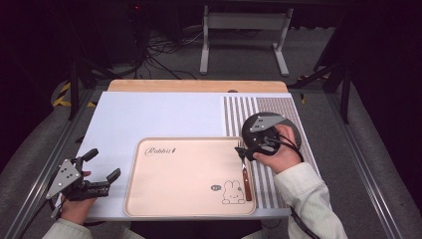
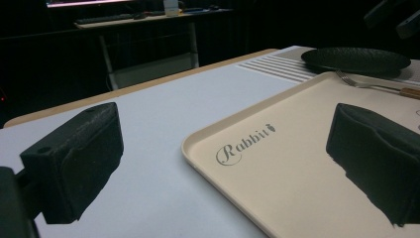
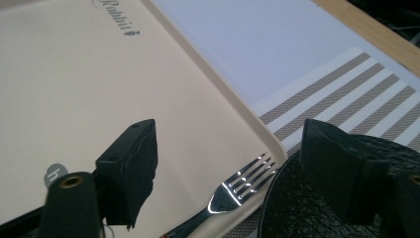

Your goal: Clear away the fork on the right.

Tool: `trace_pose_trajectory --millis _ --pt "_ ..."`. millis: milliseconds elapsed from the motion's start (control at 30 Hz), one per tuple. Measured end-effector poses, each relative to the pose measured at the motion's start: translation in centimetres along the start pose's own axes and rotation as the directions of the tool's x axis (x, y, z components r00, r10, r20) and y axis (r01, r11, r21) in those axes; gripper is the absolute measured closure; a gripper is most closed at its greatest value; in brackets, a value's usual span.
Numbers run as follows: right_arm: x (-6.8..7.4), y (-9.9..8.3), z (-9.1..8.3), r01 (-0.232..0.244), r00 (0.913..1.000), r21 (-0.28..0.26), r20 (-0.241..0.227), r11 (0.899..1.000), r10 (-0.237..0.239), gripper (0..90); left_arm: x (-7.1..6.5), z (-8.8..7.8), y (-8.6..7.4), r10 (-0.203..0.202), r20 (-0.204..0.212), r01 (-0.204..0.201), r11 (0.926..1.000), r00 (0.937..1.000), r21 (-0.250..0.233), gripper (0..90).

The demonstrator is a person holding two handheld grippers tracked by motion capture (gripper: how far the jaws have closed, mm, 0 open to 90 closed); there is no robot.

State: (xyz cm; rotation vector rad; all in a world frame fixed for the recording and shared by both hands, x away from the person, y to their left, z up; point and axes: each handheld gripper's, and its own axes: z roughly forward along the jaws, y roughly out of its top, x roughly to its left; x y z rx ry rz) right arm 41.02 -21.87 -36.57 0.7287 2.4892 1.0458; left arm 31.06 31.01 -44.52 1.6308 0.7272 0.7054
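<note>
A beige tray (image 1: 184, 174) with a rabbit drawing lies at the front middle of the white mat. A fork (image 1: 245, 172) with a wooden handle rests along the tray's right edge, tines pointing away from me. Its tines (image 3: 237, 186) lie just below my right gripper (image 3: 233, 153), which is open over the tray's rim, one jaw above the black plate (image 3: 307, 208). In the high view the right gripper (image 1: 247, 149) hovers at the plate's (image 1: 291, 124) near-left edge. My left gripper (image 1: 103, 163) is open left of the tray, holding nothing, and looks across the tray (image 2: 297, 173) towards the fork (image 2: 366, 84).
A grey-and-white striped placemat (image 1: 283, 107) lies under the plate at the right. The white mat (image 1: 149, 117) covers the wooden tabletop (image 1: 199, 85). Beyond the table are a desk frame (image 1: 244, 40) and cables on the floor.
</note>
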Motion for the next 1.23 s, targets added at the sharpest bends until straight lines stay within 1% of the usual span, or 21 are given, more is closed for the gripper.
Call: trace_pose_trajectory --millis 133,233,333,433,567,600,633,733,767,800,833,867,900,967,1000,1033,1067,1100,1133,1200,1233 --pt "-0.2 -1.1 -1.2 -0.013 0.9997 -0.079 0.021 0.997 0.015 18.6 0.0 -0.1 0.0 0.003 0.0 -0.003 1.0 1.0 0.0 1.7" --pt "-0.5 -2.1 -2.3 -0.024 0.9988 -0.14 0.039 0.99 0.029 17.3 0.0 0.0 0.0 0.0 -0.002 0.0 1.0 1.0 0.0 1.7" --pt "-0.7 -3.0 -3.1 -0.04 0.9977 -0.176 0.047 0.984 0.049 15.1 -0.1 0.0 0.0 0.002 0.001 -0.002 1.0 1.0 0.001 1.7" --pt "-0.9 -4.0 -3.8 -0.039 0.9964 -0.215 0.065 0.976 0.054 12.8 -0.1 0.0 0.0 0.002 0.0 -0.002 1.0 1.0 0.0 1.7" --pt "-1.0 -6.0 -4.7 -0.046 0.9948 -0.288 0.074 0.957 0.07 11.2 -0.1 0.0 0.0 0.0 -0.003 0.0 1.0 1.0 -0.002 1.7" --pt "-1.0 -6.0 -4.7 -0.046 0.9948 -0.288 0.074 0.957 0.07 11.2 -0.1 0.0 0.0 0.001 -0.003 -0.001 1.0 1.0 -0.002 1.7" --pt "-1.0 -6.6 -4.8 -0.048 0.9942 -0.309 0.077 0.95 0.075 10.2 -0.1 0.0 0.0 0.001 -0.002 -0.001 1.0 1.0 -0.003 1.7" --pt "-0.8 -8.4 -5.4 -0.046 0.9931 -0.355 0.085 0.934 0.081 8.5 -0.1 0.0 0.0 0.002 -0.002 -0.002 1.0 1.0 -0.008 1.7" --pt "-0.8 -8.4 -5.4 -0.046 0.9931 -0.355 0.085 0.934 0.081 8.5 -0.1 0.0 0.0 0.002 -0.002 -0.002 1.0 1.0 -0.008 1.7" --pt "-0.9 -9.0 -5.5 -0.05 0.9921 -0.376 0.088 0.925 0.089 7.6 -0.1 0.0 0.0 0.002 -0.001 -0.002 1.0 1.0 -0.008 1.7" --pt "-0.9 -9.7 -5.7 -0.062 0.9897 -0.396 0.094 0.916 0.107 7.2 -0.1 0.0 0.0 0.003 0.0 -0.003 1.0 1.0 -0.008 1.7" --pt "-0.9 -10.1 -5.8 -0.06 0.989 -0.403 0.1 0.913 0.109 5.9 -0.2 0.0 0.0 0.004 0.001 -0.004 1.0 1.0 -0.008 1.7" --pt "-0.9 -10.8 -5.8 -0.067 0.9876 -0.417 0.101 0.907 0.12 5.1 -0.2 0.0 0.0 0.005 0.003 -0.005 1.0 1.0 -0.009 1.6" --pt "-1.1 -11.7 -5.7 -0.073 0.9859 -0.437 0.104 0.897 0.131 3.2 -0.2 0.0 0.0 0.002 0.005 -0.001 0.9999 1.0 -0.014 1.3" --pt "-1.1 -12.0 -5.7 -0.072 0.986 -0.432 0.105 0.899 0.13 3.1 -0.1 0.0 0.1 0.002 0.008 -0.002 0.9998 1.0 -0.019 1.3" --pt "-1.2 -12.4 -5.6 -0.062 0.9866 -0.422 0.111 0.905 0.12 3.1 -0.1 -0.1 0.1 -0.002 0.008 0.003 0.9998 1.0 -0.021 1.2" --pt "-1.2 -12.8 -5.7 -0.056 0.9878 -0.441 0.106 0.896 0.114 3.0 0.0 -0.1 0.1 0.001 0.011 -0.001 0.9998 0.9999 -0.018 1.0" --pt "-1.2 -13.2 -5.7 -0.055 0.9888 -0.464 0.098 0.884 0.113 2.7 0.0 -0.1 0.1 0.001 0.011 -0.001 0.9998 0.9999 -0.018 0.8" --pt "-1.2 -13.5 -5.7 -0.048 0.9901 -0.466 0.094 0.883 0.104 1.9 0.1 -0.2 0.1 -0.01 0.01 0.01 0.9996 0.9999 -0.028 0.7" --pt "-1.2 -14.0 -5.6 -0.025 0.9882 -0.457 0.124 0.889 0.091 1.9 0.1 -0.2 0.1 -0.014 0.01 0.014 0.9994 0.9999 -0.032 0.6" --pt "-1.1 -14.2 -5.5 -0.026 0.9867 -0.453 0.132 0.891 0.095 2.0 0.1 -0.2 0.1 -0.014 0.01 0.014 0.9994 0.9999 -0.032 0.6"
